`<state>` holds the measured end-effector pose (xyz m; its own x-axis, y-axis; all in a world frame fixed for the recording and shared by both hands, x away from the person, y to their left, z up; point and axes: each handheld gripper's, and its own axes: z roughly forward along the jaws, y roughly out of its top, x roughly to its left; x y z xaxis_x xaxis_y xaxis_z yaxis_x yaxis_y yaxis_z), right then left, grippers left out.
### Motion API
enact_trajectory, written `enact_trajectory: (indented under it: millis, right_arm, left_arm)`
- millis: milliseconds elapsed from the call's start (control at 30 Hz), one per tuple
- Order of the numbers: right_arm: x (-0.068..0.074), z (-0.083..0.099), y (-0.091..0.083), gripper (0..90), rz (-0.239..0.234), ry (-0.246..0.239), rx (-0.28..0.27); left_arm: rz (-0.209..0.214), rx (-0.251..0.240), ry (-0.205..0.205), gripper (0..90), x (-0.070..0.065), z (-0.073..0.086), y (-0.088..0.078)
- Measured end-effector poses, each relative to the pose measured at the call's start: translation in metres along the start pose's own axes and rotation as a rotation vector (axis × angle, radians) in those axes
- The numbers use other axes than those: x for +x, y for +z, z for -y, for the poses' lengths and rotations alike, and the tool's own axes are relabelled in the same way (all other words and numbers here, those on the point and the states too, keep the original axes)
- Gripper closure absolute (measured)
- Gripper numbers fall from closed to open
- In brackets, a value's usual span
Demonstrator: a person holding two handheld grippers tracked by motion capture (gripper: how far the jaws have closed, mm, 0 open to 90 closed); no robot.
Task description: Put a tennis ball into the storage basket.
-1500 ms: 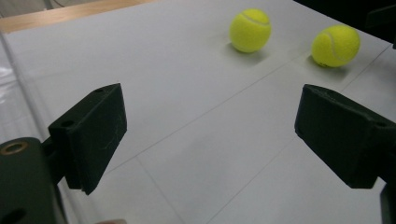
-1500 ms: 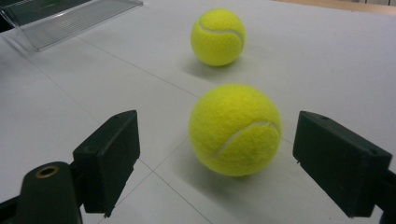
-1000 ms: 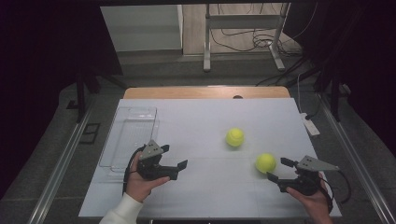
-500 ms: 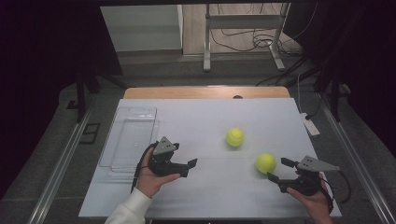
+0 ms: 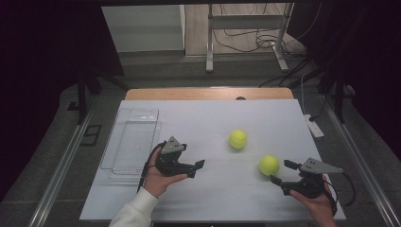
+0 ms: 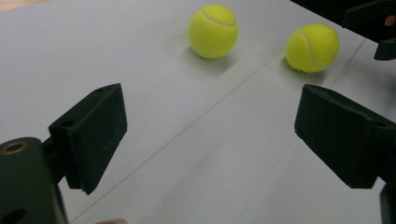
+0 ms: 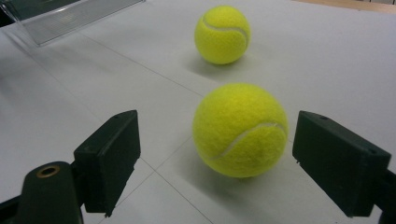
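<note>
Risk: near tennis ball [image 7: 240, 130] sits loose on table [image 5: 198, 118], just ahead of right gripper [image 5: 283, 172], jaws wide, empty. Off-centre closing could roll it away. Left gripper [image 5: 196, 168] also wide, empty, far ball [image 5: 238, 139] well apart.

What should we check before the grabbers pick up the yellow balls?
1. Right gripper open wide enough for a ball: ok, its jaws stand wide apart.
2. Nearer tennis ball lined up with the right gripper: ok, it sits just ahead of the gap between the jaws, not yet between them.
3. Left gripper open: ok, jaws wide apart and holding nothing.
4. Left gripper close to the farther tennis ball: not ok, bare table lies between them.
5. Balls lying still: cannot tell from one moment, though both rest on the table.
6. Clear tray free to take a ball: ok, nothing lies in it.
</note>
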<state>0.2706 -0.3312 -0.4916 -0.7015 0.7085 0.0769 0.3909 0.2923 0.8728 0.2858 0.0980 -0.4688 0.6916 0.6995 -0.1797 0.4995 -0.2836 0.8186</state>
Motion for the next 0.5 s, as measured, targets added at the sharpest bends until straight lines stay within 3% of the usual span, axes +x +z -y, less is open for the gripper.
enact_trajectory:
  millis: [500]
  right_arm:
    - [-0.001,0.001,0.001,15.5,0.002,0.004,0.005]
  left_arm:
    - [0.037,0.034,0.018,10.3,-0.004,-0.01,0.014]
